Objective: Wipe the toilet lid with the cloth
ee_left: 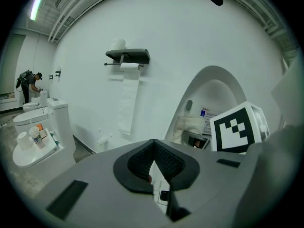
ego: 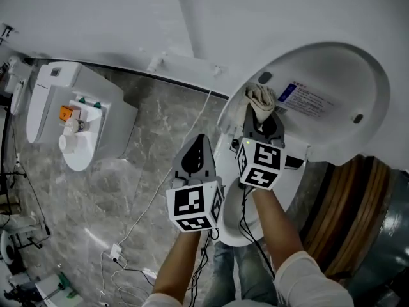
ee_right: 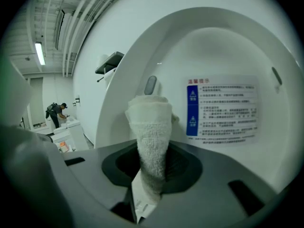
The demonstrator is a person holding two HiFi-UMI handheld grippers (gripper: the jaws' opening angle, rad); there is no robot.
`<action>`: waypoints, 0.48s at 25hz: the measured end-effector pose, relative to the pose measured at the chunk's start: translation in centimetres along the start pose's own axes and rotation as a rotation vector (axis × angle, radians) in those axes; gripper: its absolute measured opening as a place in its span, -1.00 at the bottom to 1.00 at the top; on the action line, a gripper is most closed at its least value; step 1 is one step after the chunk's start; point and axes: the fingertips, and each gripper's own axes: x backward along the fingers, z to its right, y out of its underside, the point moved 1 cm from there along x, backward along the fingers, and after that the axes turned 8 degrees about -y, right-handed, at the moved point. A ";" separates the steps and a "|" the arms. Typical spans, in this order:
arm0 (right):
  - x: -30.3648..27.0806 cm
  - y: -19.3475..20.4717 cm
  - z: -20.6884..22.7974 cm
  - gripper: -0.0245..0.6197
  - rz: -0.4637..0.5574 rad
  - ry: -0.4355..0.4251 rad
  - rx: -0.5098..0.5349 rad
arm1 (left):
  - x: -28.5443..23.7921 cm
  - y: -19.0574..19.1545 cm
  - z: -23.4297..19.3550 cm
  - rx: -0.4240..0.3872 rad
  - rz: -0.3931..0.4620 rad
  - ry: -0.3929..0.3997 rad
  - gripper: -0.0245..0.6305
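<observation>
White wall (ego: 96, 18) fills the bkgd ahead of both grippers, w/ grey marble floor (ego: 147, 146) below and to the left of them. Lid (ego: 332, 88) is next in size: white, raised, its inner face turned toward the R gripper (ego: 261, 121) and spreading ahead and to that gripper's right. A 2nd toilet (ego: 77, 117) sits well off to the left of the L gripper (ego: 199, 147), w/ small items on its closed seat, incl. an orange one. L gripper is beside the R one, to its left and slightly further back from the lid; in the left gripper view its jaws are closed together w/ nothing between them, pointing at bare wall left of the lid. A dark paper holder (ee_left: 128, 56) hangs on the wall above and left of the L gripper's line, w/ a strip of paper (ee_left: 127, 99) trailing down from it. R gripper's jaws are clamped on the cloth (ee_right: 152, 132): off-white terry, bunched into a roll that sticks out past the jaw tips, its far end at the lid's inner face, though actual contact is hard to confirm. A blue-and-white label (ee_right: 223, 108) is on the lid just right of the cloth. A small grey bumper (ee_right: 150, 85) is on the lid directly above the cloth tip.
</observation>
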 end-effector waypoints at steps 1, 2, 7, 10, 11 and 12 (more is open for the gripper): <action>0.7 0.0 0.9 -0.62 0.004 0.019 0.000 | -0.2 0.1 0.8 -0.003 -0.004 0.017 -0.89; 1.4 0.1 2.0 -0.62 0.007 0.041 -0.006 | -0.4 0.1 1.8 -0.008 -0.007 0.035 -0.89; 5.2 0.6 9.5 -0.62 0.020 0.173 -0.025 | -1.5 0.7 8.4 -0.037 -0.028 0.145 -0.89; 8.6 1.4 15.5 -0.62 0.028 0.285 -0.058 | -1.9 1.2 13.5 -0.052 -0.039 0.219 -0.89; 9.8 1.7 17.6 -0.62 0.031 0.327 -0.075 | -2.0 1.3 15.3 -0.055 -0.037 0.245 -0.89; 10.9 2.1 19.5 -0.62 0.032 0.368 -0.089 | -2.0 1.3 16.9 -0.056 -0.033 0.272 -0.89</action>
